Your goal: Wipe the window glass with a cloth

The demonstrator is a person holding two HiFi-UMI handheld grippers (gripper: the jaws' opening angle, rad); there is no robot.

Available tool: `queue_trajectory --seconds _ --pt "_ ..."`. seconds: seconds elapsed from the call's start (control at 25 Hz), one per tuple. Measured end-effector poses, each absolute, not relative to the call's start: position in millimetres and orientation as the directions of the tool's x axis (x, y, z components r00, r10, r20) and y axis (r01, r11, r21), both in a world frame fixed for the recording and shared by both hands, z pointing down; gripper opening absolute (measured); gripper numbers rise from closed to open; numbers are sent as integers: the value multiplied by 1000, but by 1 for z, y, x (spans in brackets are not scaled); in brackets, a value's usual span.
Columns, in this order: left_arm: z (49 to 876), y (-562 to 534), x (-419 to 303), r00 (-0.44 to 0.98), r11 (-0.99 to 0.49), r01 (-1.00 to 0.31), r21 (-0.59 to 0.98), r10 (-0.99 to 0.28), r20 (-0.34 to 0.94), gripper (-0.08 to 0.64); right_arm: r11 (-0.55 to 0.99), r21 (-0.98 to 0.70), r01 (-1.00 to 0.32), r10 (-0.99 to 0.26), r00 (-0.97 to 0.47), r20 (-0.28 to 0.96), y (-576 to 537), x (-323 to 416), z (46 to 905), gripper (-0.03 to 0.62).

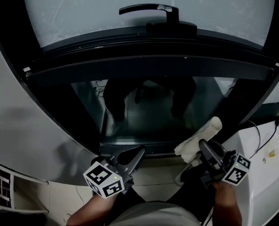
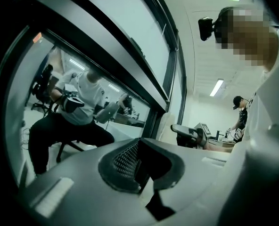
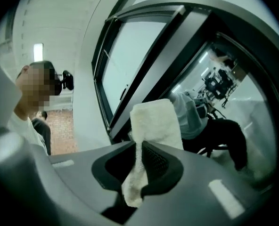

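Observation:
The window has a dark frame (image 1: 149, 65); its lower glass pane (image 1: 149, 112) mirrors a seated person. A frosted upper pane (image 1: 83, 8) carries a black handle (image 1: 151, 9). My right gripper (image 1: 201, 144) is shut on a white cloth (image 1: 198, 140), held just in front of the lower pane's right corner. In the right gripper view the cloth (image 3: 156, 121) sticks up between the jaws of that gripper (image 3: 140, 161), with the lower pane (image 3: 224, 93) beyond. My left gripper (image 1: 140, 149) hangs low at the pane's bottom edge, shut and empty (image 2: 138, 166), beside the glass (image 2: 59, 102).
A white wall (image 1: 17, 107) curves along the window's left side. At the right a white ledge (image 1: 262, 173) carries a thin cable (image 1: 258, 134). A white rack (image 1: 0, 187) stands at the bottom left. Another person (image 2: 241, 117) stands far back in the room.

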State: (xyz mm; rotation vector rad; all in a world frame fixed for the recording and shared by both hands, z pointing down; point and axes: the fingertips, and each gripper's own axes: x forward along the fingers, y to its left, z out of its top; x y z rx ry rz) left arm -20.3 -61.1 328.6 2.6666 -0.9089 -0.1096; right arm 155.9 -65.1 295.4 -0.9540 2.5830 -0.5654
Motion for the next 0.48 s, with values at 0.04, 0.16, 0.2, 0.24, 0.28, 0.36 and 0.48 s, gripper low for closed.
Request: queue_trajectory --seconds 0.04,0.16,0.2,0.24,0.28,0.36,0.48 --pt "327 -59 -21 796 -752 -582 310 -605 27 17 695 -427 -578 -677 -726 -120 -62 154 300 40" --pt "325 -58 -25 788 -753 -597 276 -616 24 17 680 -299 -669 -699 -715 9 -56 149 315 40" --pt "326 -59 -26 785 -751 -601 272 -619 26 17 676 -274 -683 -704 -710 34 -55 147 319 40" --pt "327 -59 -26 784 -750 -603 271 -620 27 17 673 -261 -692 -707 -706 47 -54 146 322 40" --pt "328 -59 -25 784 -750 -603 271 -620 29 17 671 -253 -697 -709 -702 56 -54 145 324 40" --pt "328 -59 -21 785 -753 -603 264 -618 29 17 664 -231 -711 -717 -693 75 -55 144 326 40" --pt "329 -62 -17 785 -757 -606 246 -619 30 17 660 -191 -726 -722 -684 102 -55 140 328 40"
